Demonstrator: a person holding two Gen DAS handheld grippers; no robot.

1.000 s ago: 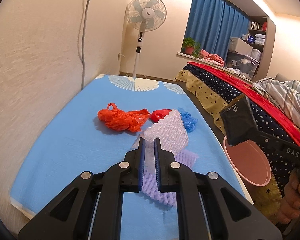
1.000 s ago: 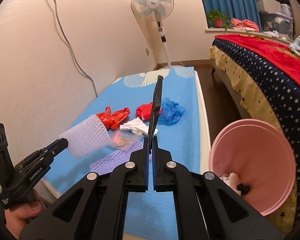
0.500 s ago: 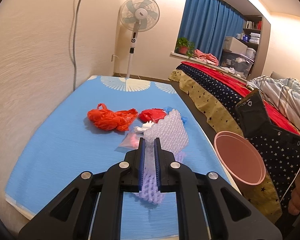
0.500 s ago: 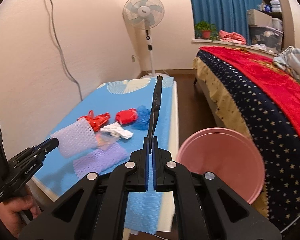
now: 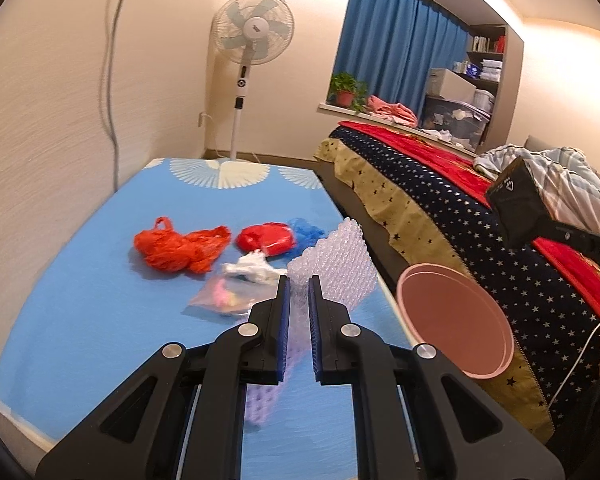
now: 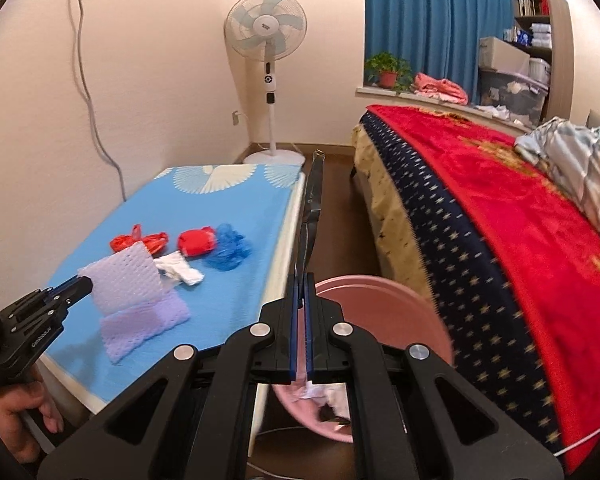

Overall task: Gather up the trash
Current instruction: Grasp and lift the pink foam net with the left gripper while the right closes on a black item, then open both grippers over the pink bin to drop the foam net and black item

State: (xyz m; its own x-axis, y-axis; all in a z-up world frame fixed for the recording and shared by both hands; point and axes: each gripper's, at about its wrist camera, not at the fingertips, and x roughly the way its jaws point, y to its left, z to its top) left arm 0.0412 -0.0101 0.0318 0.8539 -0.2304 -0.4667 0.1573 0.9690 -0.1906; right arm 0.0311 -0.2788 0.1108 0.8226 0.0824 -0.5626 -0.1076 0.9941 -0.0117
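Observation:
My left gripper is shut on a white foam net sleeve, held above the blue mat; it also shows in the right wrist view. My right gripper is shut on the black handle of a pink bin, which hangs beside the mat's right edge. On the mat lie an orange bag, a red bag, a blue bag, a white wad, a clear packet and a lilac foam net.
A standing fan is beyond the mat. A bed with a red and starry cover runs along the right, with a narrow floor gap between. A wall borders the mat's left side.
My left gripper lifted the white foam net and drew back toward the mat's right edge. The pink bin moved in closer and lower beside the mat.

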